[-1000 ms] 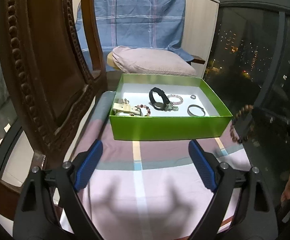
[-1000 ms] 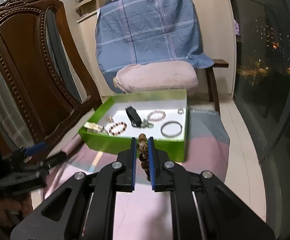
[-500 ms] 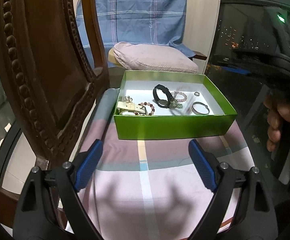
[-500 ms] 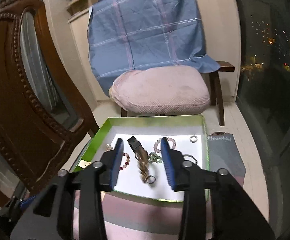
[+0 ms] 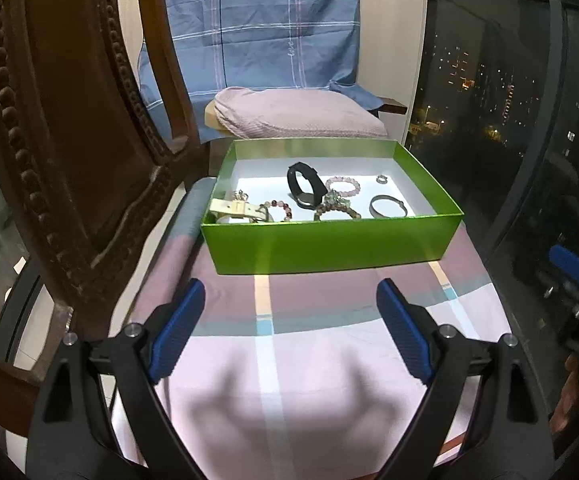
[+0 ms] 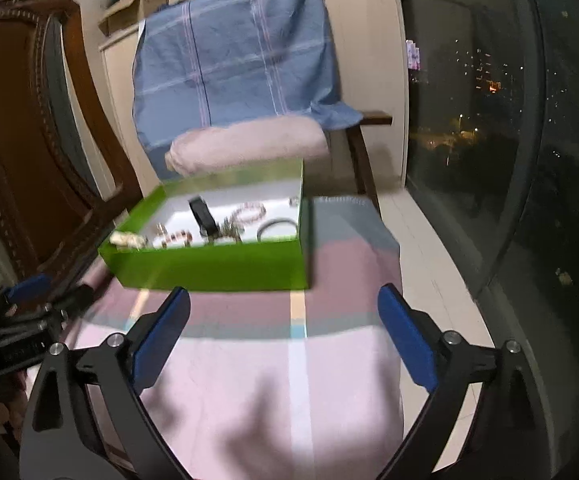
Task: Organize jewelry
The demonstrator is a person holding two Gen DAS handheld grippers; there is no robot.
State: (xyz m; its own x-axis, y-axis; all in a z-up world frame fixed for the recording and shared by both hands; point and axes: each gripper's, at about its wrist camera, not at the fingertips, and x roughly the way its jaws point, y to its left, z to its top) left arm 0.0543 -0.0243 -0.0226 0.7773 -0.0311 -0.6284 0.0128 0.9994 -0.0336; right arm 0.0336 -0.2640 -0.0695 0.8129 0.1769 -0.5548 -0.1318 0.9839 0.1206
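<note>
**A:** What is the right gripper (image 6: 283, 322) doing?

**B:** Its jaws have just been opening, and they are standing wide apart with nothing between them. It is hovering over the near part of the pink checked cloth (image 6: 297, 380), and the view is blurring a little.

**A:** And the left gripper (image 5: 289, 314)?

**B:** It is also gaping wide and carrying nothing, hanging above the same cloth on the near side of the green box (image 5: 329, 242). In the right wrist view it is showing at the left edge.

**A:** Where is the jewelry lying?

**B:** All inside the green box, which is sitting on the far half of the cloth. A brown beaded bracelet (image 5: 337, 213) is resting near the middle of the white floor, close to the near wall. Just behind it a black band (image 5: 304, 188) is standing on its edge, and a pink bead bracelet (image 5: 343, 186) is lying to the right of that. A silver bangle (image 5: 388, 206) is lying toward the right wall, with a small ring (image 5: 381, 179) farther back. On the left a cream strap (image 5: 235, 210) is lying beside a red bead bracelet (image 5: 277, 210).

**A:** What is standing around the box?

**B:** A carved wooden chair back (image 5: 69, 140) is rising on the left. Beyond the box a pink cushion (image 5: 293, 118) is sitting under a draped blue cloth (image 5: 257, 32).
</note>
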